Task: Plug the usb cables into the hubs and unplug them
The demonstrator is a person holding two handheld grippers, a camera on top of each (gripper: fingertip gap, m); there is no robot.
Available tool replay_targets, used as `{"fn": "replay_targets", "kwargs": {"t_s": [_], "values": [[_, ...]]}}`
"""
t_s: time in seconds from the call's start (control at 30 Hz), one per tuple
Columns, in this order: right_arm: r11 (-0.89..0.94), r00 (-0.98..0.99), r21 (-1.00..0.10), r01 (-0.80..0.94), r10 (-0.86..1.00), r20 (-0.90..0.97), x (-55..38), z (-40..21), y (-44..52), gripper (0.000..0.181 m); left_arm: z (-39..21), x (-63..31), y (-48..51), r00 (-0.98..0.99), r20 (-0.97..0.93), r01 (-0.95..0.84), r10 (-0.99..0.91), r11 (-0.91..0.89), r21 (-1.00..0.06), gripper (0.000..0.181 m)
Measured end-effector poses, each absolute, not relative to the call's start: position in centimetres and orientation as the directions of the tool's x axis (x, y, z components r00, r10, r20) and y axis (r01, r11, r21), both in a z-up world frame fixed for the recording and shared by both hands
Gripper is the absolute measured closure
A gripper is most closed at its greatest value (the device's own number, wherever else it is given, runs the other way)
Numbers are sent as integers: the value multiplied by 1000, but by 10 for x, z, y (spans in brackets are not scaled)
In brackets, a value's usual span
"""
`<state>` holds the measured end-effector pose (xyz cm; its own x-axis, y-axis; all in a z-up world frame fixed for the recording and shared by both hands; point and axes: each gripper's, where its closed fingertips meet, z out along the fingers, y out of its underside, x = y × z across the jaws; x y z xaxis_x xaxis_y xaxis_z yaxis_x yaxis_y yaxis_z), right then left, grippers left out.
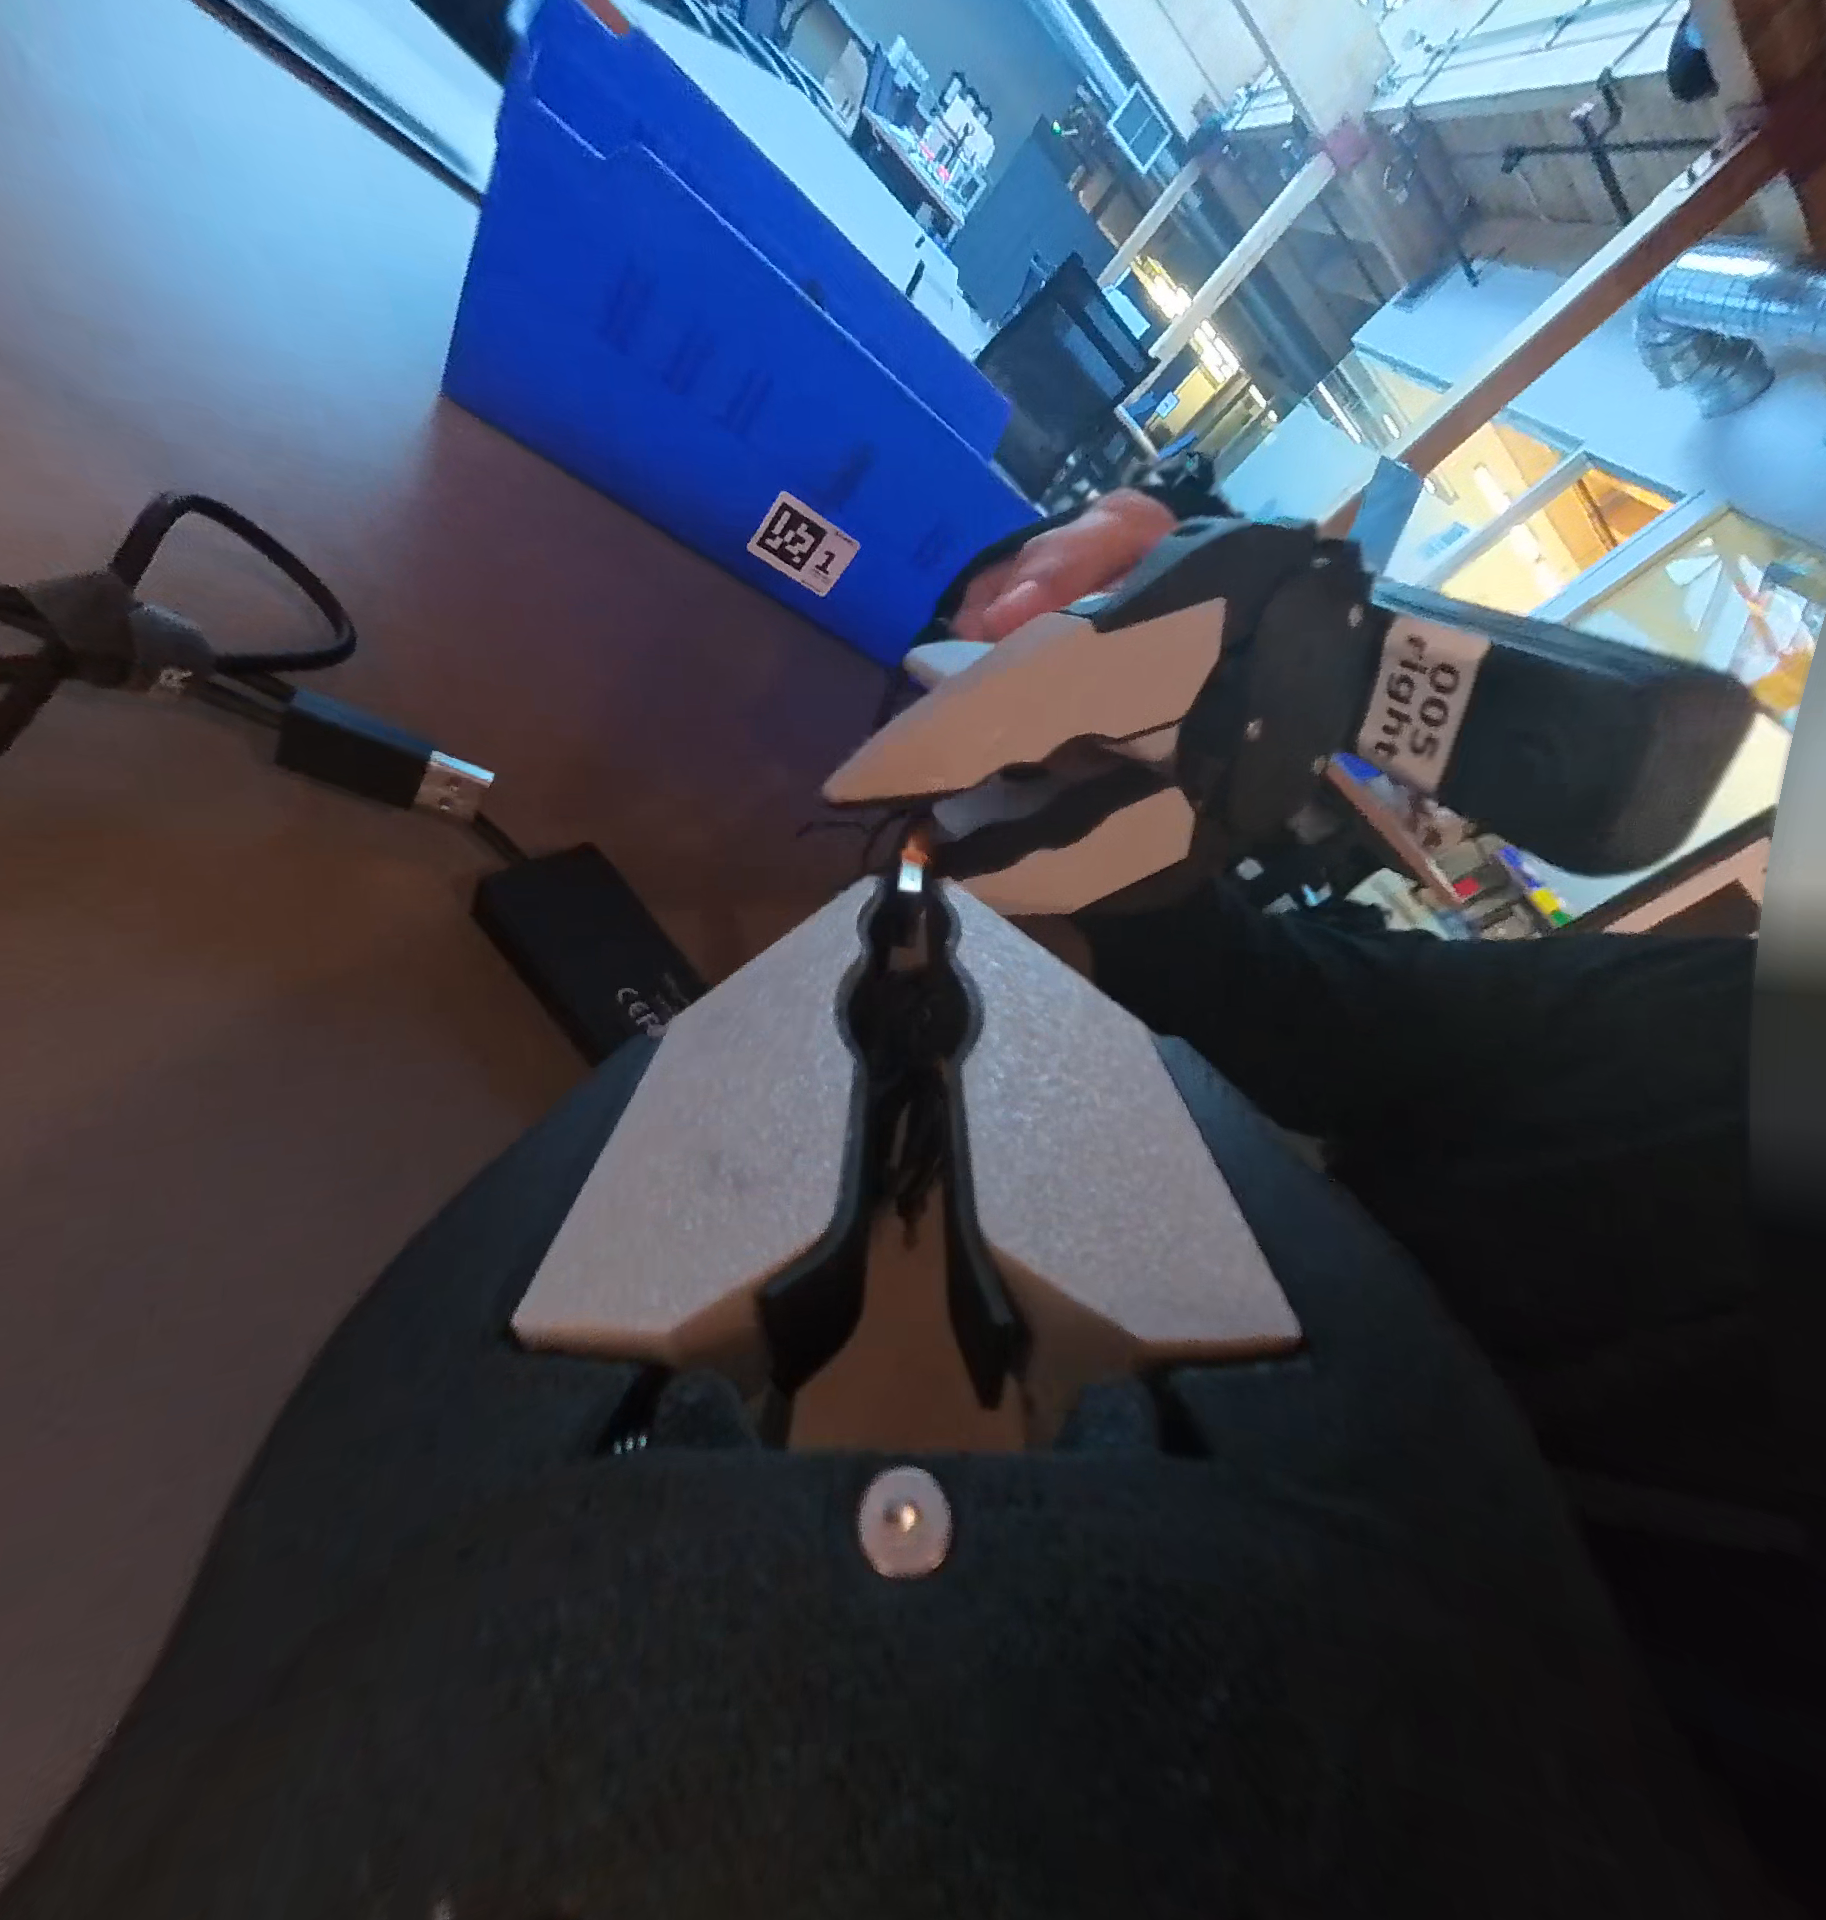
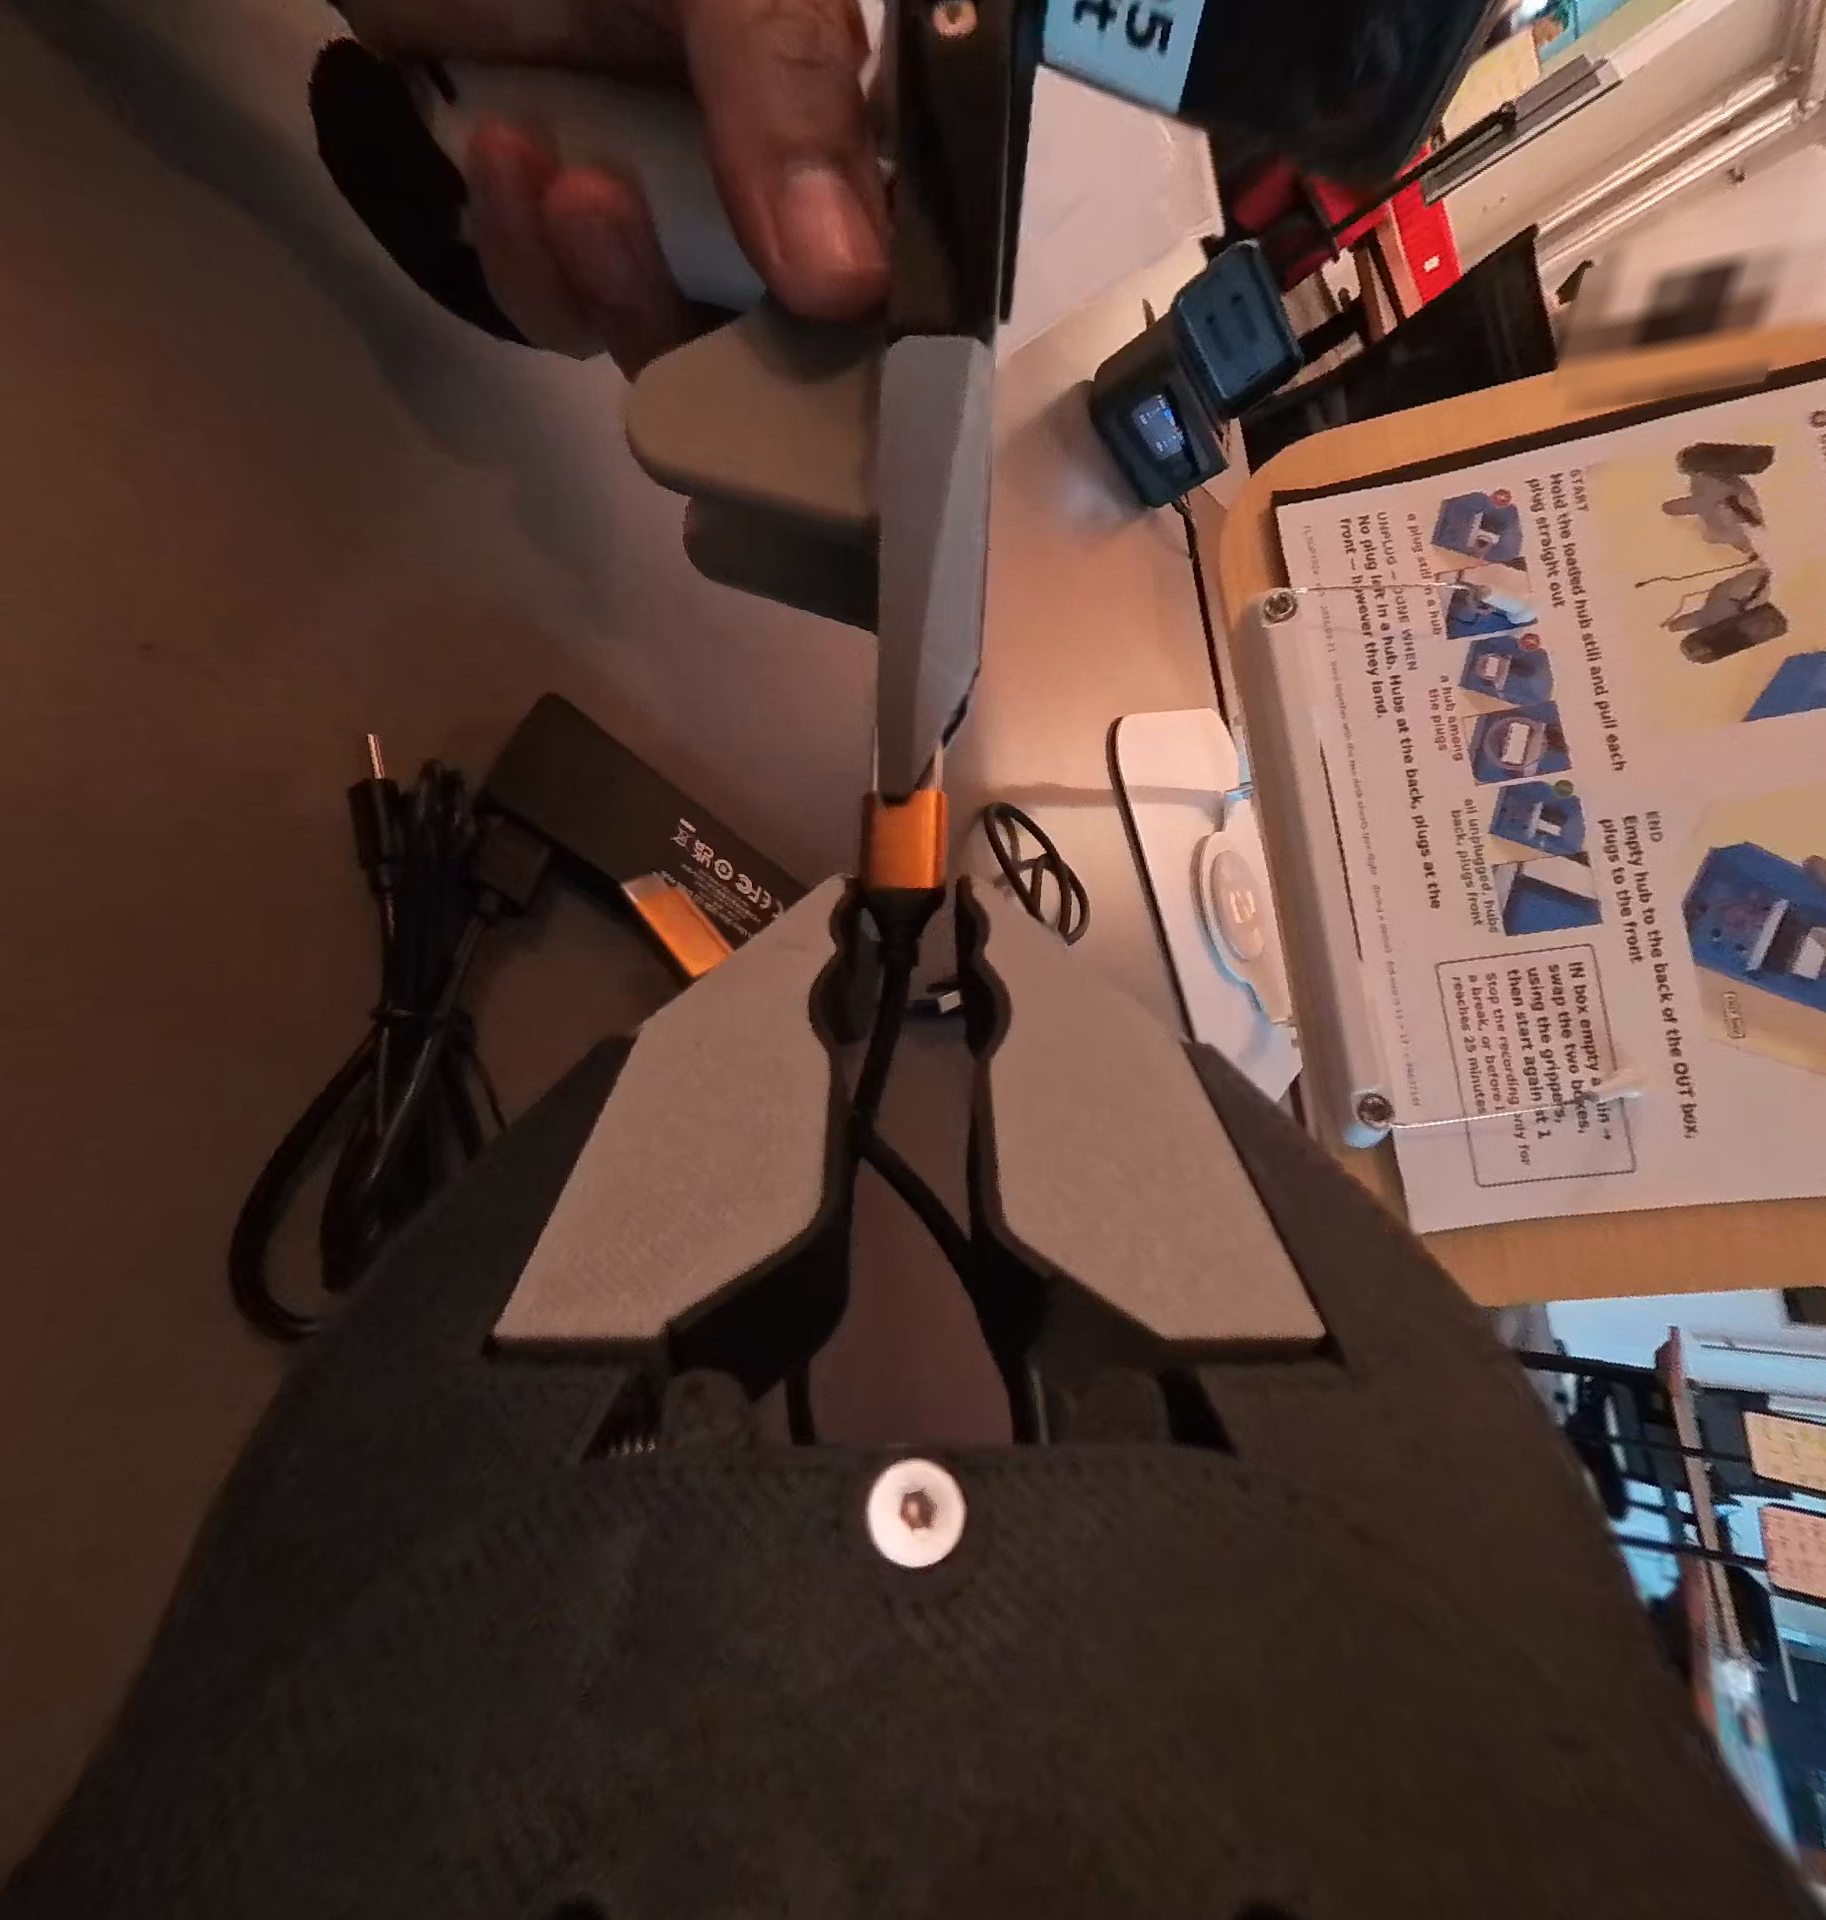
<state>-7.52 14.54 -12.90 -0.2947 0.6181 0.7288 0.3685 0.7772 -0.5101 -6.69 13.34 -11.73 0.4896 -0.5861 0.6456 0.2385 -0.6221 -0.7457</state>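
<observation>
My left gripper (image 1: 907,896) is shut on a black connector with a metal end (image 1: 907,881). My right gripper (image 2: 901,906) is shut on an orange-collared plug (image 2: 901,847) whose black cable runs back between the fingers. The two grippers meet tip to tip above the table. The left gripper (image 2: 914,774) comes down onto the orange plug in the right wrist view. The right gripper (image 1: 919,831) shows in the left wrist view. A black hub (image 1: 576,935) (image 2: 628,831) lies flat on the brown table. A loose black USB plug (image 1: 410,769) lies beside it.
A tied black cable bundle (image 1: 88,623) (image 2: 400,987) lies by the hub. A blue bin (image 1: 722,343) stands behind. A printed sheet on a wooden board (image 2: 1563,779), a white stand (image 2: 1169,790), a small camera (image 2: 1179,416) and a small cable loop (image 2: 1034,862) are to the right. The grippers are tip to tip, or close to it. The black hub (image 2: 628,831) sits 6 centimeters or so from the ends of my right fingers.
</observation>
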Motion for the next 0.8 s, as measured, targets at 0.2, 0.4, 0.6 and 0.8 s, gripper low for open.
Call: {"fn": "replay_targets", "kwargs": {"t_s": [0.2, 0.4, 0.6, 0.8], "values": [[788, -293, -516, 337, 608, 738, -74, -124, 141, 170, -115, -68, 134, 441, 691, 287, -573, -639, -714, 177], [754, -270, -560, 343, 650, 710, -75, -118, 141, 170, -108, -68, 133, 448, 660, 269, -603, -613, -743, 178], [369, -233, -784, 500, 929, 289, -69, -129, 174, 170, -131, -104, 137, 799, 111, -201, -591, -437, -877, 149], [58, -192, -772, 633, 978, -84, -56, -153, 189, 169, -158, -82, 110, 704, 71, -401, -707, -478, -781, 105]]}}
